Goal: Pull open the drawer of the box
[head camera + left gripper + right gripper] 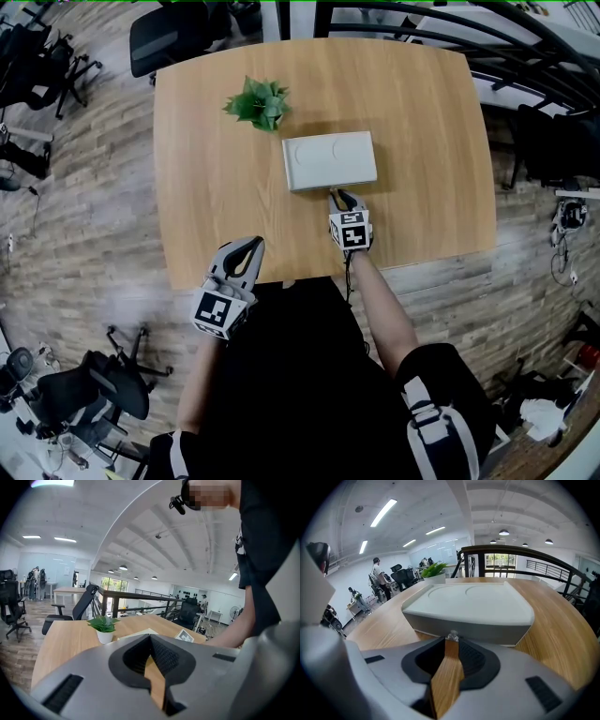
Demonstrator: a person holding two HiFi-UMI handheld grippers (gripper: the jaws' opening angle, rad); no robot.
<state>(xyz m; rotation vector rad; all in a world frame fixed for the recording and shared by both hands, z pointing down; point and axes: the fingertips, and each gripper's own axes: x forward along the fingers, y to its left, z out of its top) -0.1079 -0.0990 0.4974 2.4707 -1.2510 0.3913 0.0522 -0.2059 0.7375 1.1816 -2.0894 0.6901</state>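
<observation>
A flat white box (329, 159) lies on the wooden table (216, 187), its drawer front facing me and flush with the body. In the right gripper view the box (473, 604) fills the middle, and a small clear knob (453, 636) sticks out of its front. My right gripper (337, 195) is at that front, its jaw tips closed on the knob (453, 638). My left gripper (253, 244) hovers at the table's near edge, left of the box, shut (150, 638) with nothing in it.
A small potted green plant (258, 102) stands on the table behind and left of the box, also visible as the plant (104, 626) in the left gripper view. Office chairs (178, 36) and a dark railing (525, 47) surround the table.
</observation>
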